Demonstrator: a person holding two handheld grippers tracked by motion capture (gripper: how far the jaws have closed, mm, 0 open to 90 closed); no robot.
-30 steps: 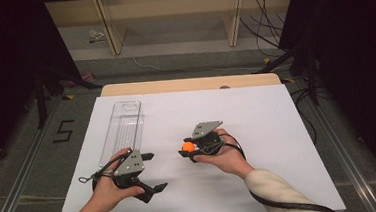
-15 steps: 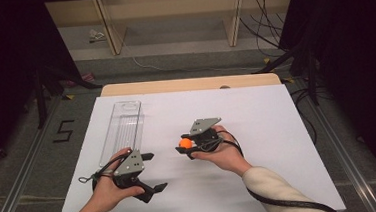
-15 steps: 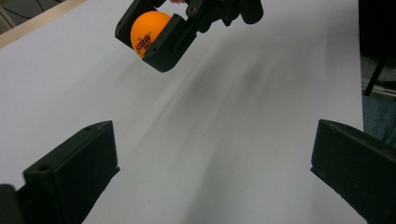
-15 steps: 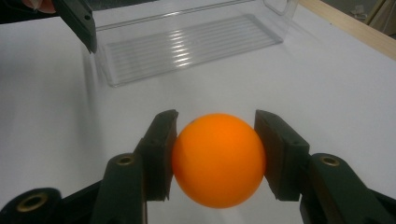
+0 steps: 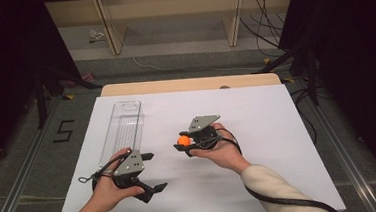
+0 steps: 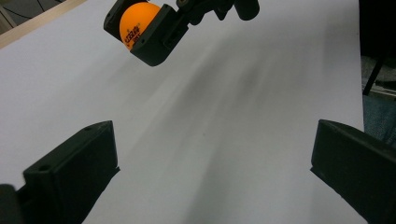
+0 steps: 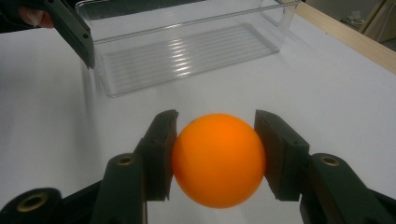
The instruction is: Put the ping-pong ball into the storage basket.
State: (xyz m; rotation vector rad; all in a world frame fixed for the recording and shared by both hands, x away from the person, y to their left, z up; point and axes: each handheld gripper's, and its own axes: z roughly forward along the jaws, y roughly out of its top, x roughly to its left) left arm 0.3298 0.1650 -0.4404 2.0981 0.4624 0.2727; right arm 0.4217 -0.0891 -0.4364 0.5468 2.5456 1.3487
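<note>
At the middle of the high view the right gripper (image 5: 185,145) has an orange ball (image 5: 183,140) pinched between its jaws, one jaw pressed to each side of it. The right gripper view shows that grip from close up: the ball (image 7: 218,159) sits low in the centre of the frame, clamped on both flanks, above the white table (image 7: 327,107). In the left gripper view the same ball (image 6: 135,22) shows at the upper left, held off the sheet.

The left gripper (image 5: 150,171) is at the lower left of the high view, in the person's left hand (image 5: 106,189), its jaws spread wide with nothing between them; in its own view they stand far apart at the bottom corners over bare white table (image 6: 224,140).

A clear tray (image 5: 123,130) lies lengthwise at the left of the table, just above the left gripper. In the right gripper view the tray (image 7: 187,51) crosses the top of the frame, well apart from the ball.
</note>
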